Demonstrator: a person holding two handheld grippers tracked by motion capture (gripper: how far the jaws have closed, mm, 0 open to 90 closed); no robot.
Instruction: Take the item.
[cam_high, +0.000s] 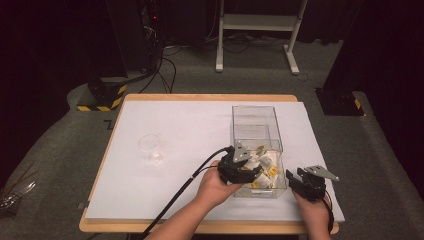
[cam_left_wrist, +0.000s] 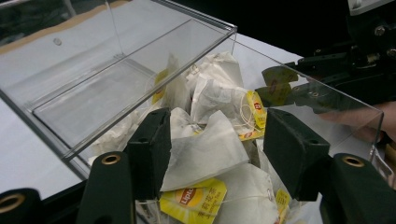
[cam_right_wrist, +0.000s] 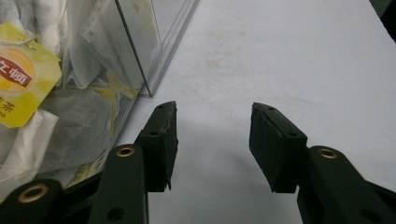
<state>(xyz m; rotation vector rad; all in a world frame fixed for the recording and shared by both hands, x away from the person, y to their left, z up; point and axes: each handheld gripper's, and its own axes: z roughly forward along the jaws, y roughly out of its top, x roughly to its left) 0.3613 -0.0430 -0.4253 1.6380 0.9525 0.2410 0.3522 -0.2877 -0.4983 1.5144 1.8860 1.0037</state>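
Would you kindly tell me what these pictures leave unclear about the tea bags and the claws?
- High view: the left claw has its tips behind the clear box wall.
- Left gripper view: a tea bag lies between open jaws; contact unclear.
- High view: the plastic cup is too small to show its contents.

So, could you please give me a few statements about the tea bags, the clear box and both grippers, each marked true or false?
1. The left gripper is open over the tea bags in the clear box. True.
2. The right gripper is shut on a tea bag. False: it is open above the bare white table cover, beside the box.
3. The tea bags carry yellow tags. True.
4. The clear cup stands inside the box. False: it stands apart on the table cover, to the box's left in the high view.
5. The box has a closed lid. False: its top is open.
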